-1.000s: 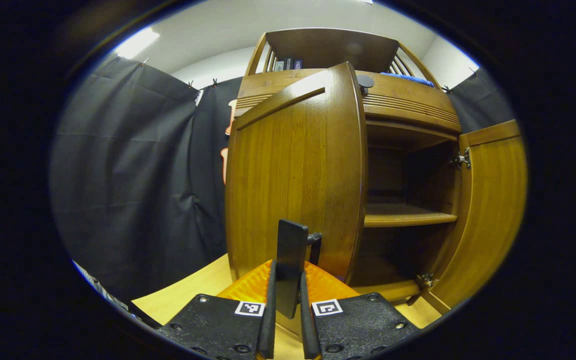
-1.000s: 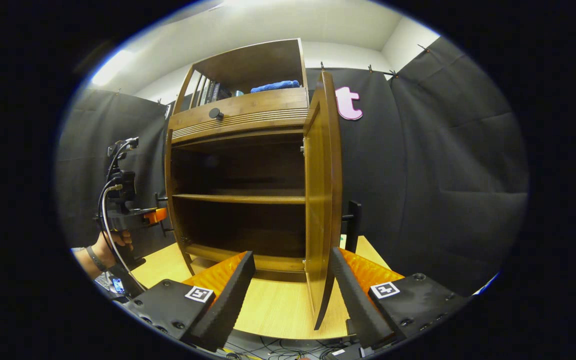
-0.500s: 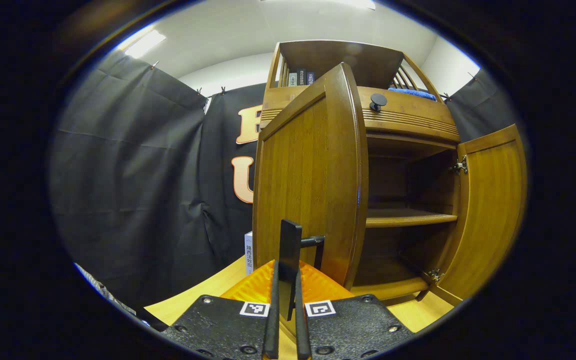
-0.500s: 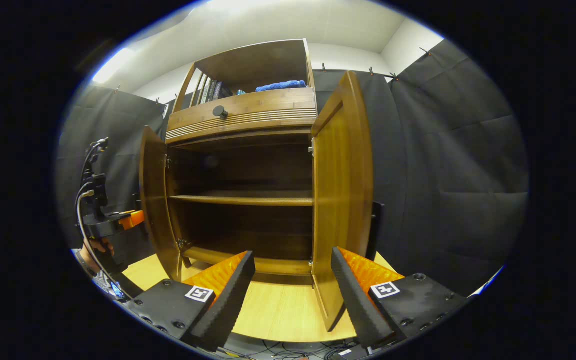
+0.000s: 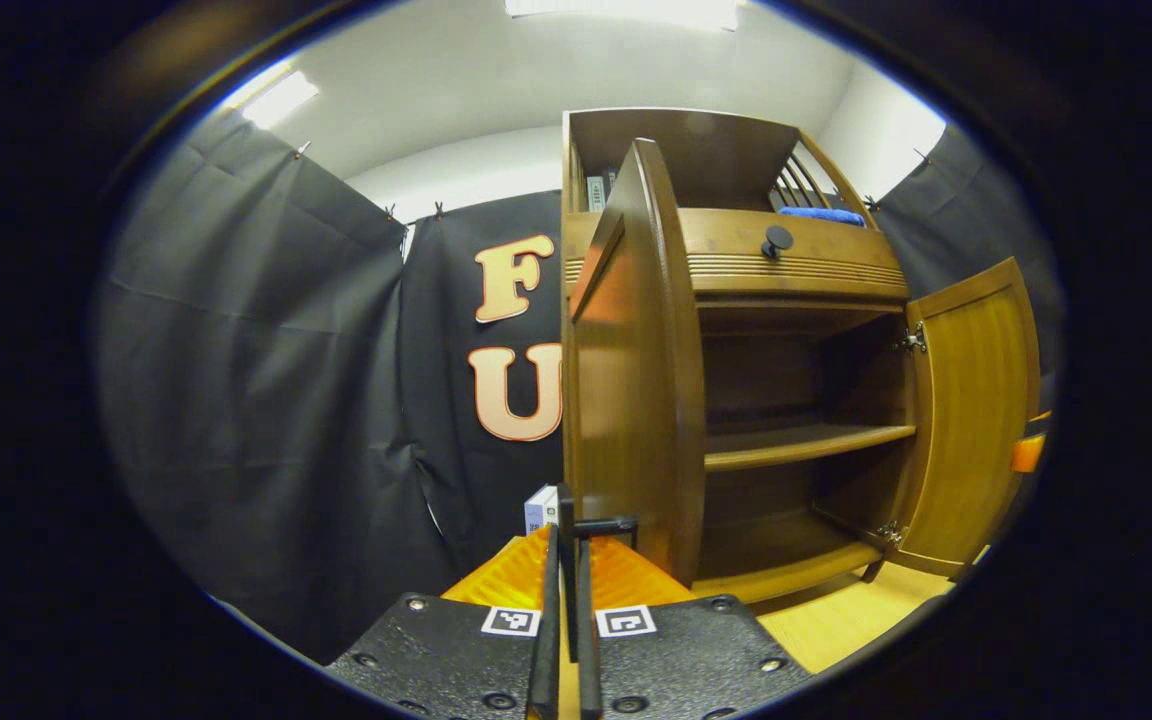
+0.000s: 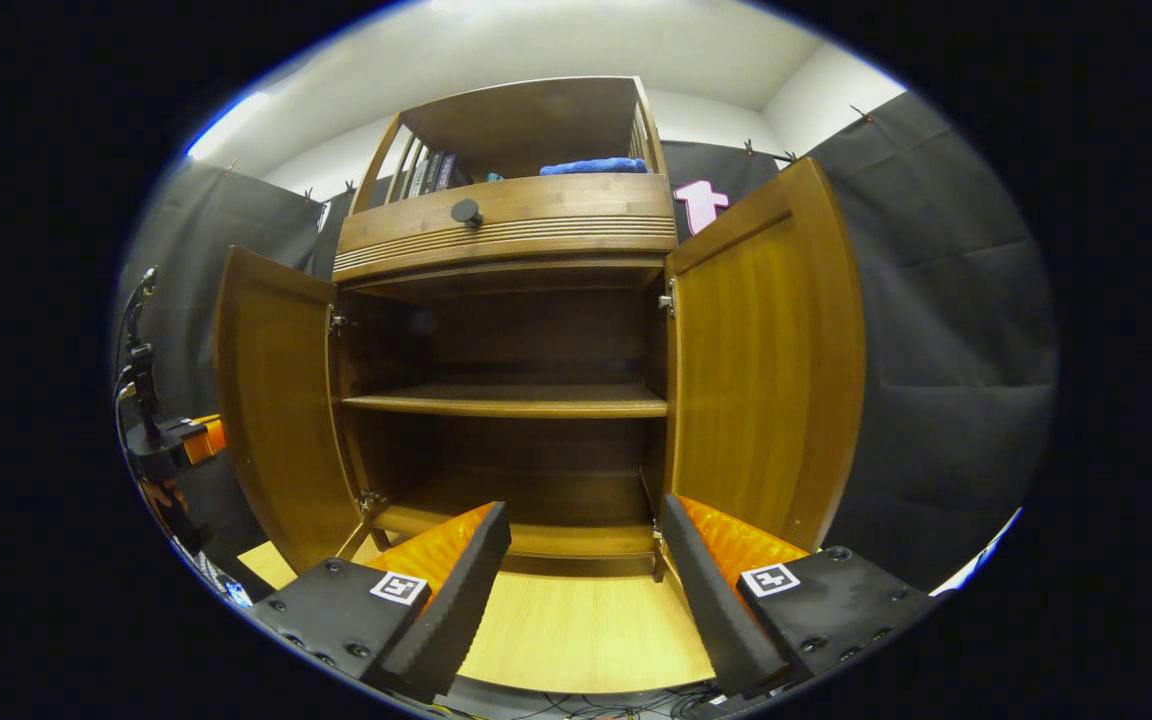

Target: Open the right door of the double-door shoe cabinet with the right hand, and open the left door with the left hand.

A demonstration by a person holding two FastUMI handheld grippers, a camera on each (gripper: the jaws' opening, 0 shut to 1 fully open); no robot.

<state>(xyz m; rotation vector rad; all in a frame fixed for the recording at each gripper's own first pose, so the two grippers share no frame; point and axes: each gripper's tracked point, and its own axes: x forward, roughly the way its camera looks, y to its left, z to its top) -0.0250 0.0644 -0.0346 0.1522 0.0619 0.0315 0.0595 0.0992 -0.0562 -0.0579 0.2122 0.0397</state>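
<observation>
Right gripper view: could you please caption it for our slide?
Open hand-held gripper faces the shoe cabinet, both doors swung wide.

One cabinet (image 6: 506, 240), two open doors (image 6: 271, 400) (image 6: 766, 360), one knob (image 6: 466, 211), perhaps four books (image 6: 428, 173).

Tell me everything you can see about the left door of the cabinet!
The left door is glossy brown wood with an upright grain and a curved top edge. It is swung wide open, hanging on small metal hinges at the cabinet side. A dark bar handle sticks out near its free edge, and the left gripper is shut on that handle. In the right gripper view the door stands upright beside the open shelves.
</observation>
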